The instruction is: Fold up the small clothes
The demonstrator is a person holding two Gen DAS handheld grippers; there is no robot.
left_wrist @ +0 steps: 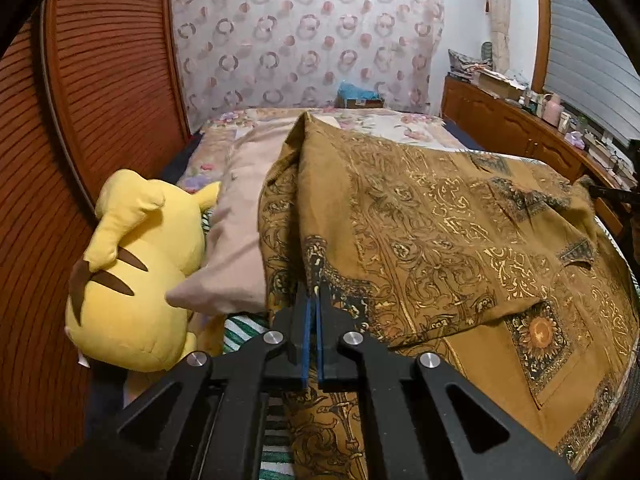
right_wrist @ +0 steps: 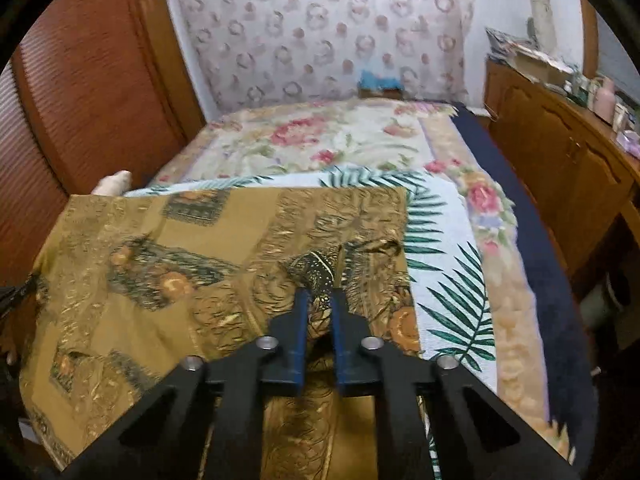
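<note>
A mustard-brown garment with gold and dark ornament print (left_wrist: 440, 240) lies spread over the bed, lifted along one edge. My left gripper (left_wrist: 316, 292) is shut on a fold of its left edge and holds it raised. In the right wrist view the same garment (right_wrist: 180, 272) stretches flat to the left. My right gripper (right_wrist: 320, 294) is shut on a bunched corner of the garment near its right edge. The tip of the right gripper shows at the far right of the left wrist view (left_wrist: 612, 194).
A yellow plush toy (left_wrist: 136, 276) and a beige pillow (left_wrist: 240, 240) lie left of the garment. A palm-leaf cloth (right_wrist: 444, 248) and floral bedspread (right_wrist: 320, 140) cover the bed. A wooden wardrobe (left_wrist: 100, 100) stands left, a cluttered wooden dresser (right_wrist: 560, 152) right.
</note>
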